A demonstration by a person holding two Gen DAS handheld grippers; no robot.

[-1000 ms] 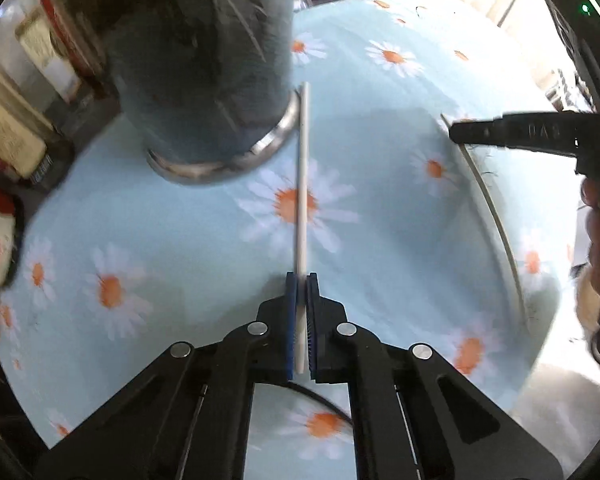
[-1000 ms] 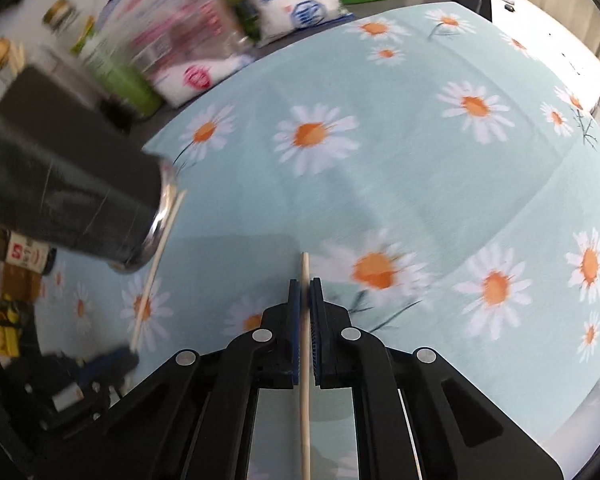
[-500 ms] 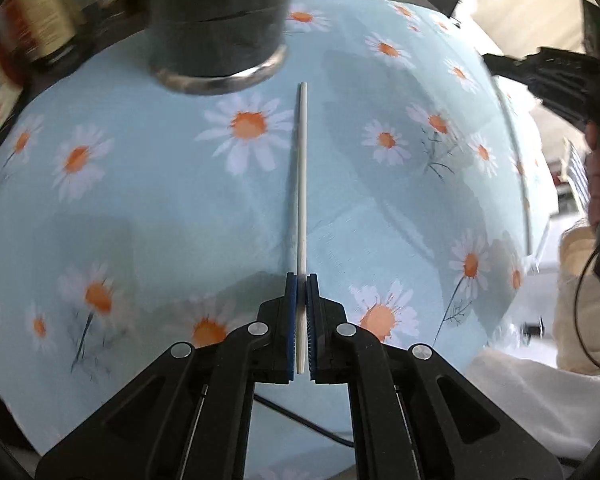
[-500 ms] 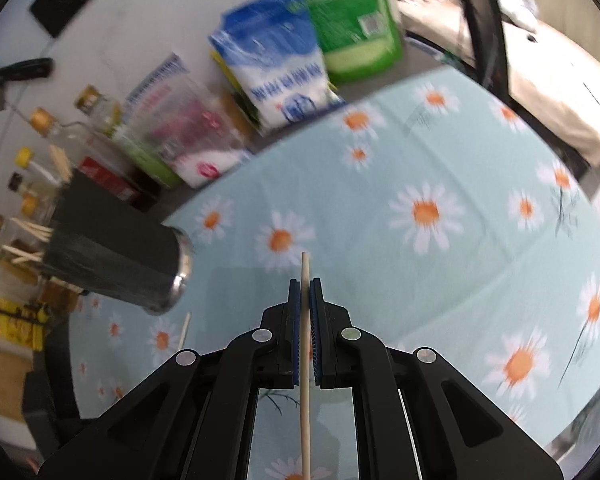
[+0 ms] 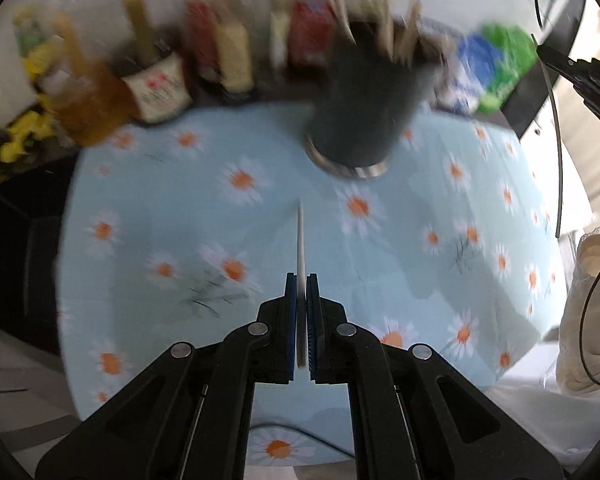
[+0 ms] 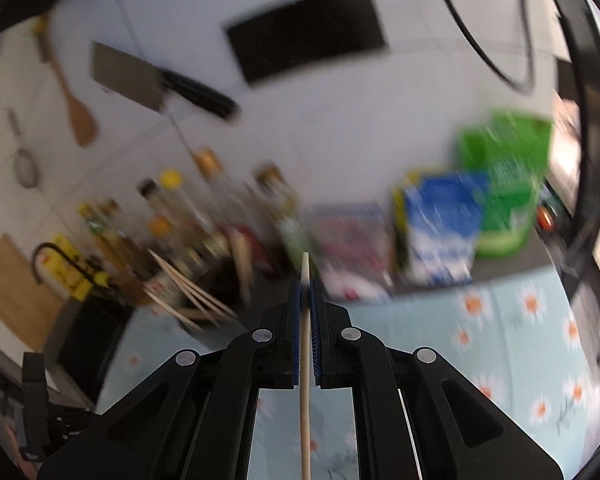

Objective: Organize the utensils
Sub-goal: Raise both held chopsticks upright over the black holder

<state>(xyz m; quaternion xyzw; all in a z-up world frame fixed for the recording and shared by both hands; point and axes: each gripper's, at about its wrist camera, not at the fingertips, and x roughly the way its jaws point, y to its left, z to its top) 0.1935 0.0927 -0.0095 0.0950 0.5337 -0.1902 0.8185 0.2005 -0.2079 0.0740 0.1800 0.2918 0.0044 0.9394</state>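
Note:
My left gripper is shut on a pale chopstick that points forward above the daisy tablecloth. A dark cylindrical utensil holder with several chopsticks in it stands ahead and to the right. My right gripper is shut on another pale chopstick, raised and tilted up toward the wall. The right gripper also shows in the left wrist view at the far right, with its chopstick hanging down. In the right wrist view the holder's chopsticks show low at the left.
Bottles and jars line the back of the table. Blue and green bags stand at the back right. A cleaver and a wooden spatula hang on the wall. A wooden board is at the left.
Both grippers have lifted and tilted up with their chopsticks. The left view now takes in the holder's top and the bottles; the right view has swung from the table to the wall.

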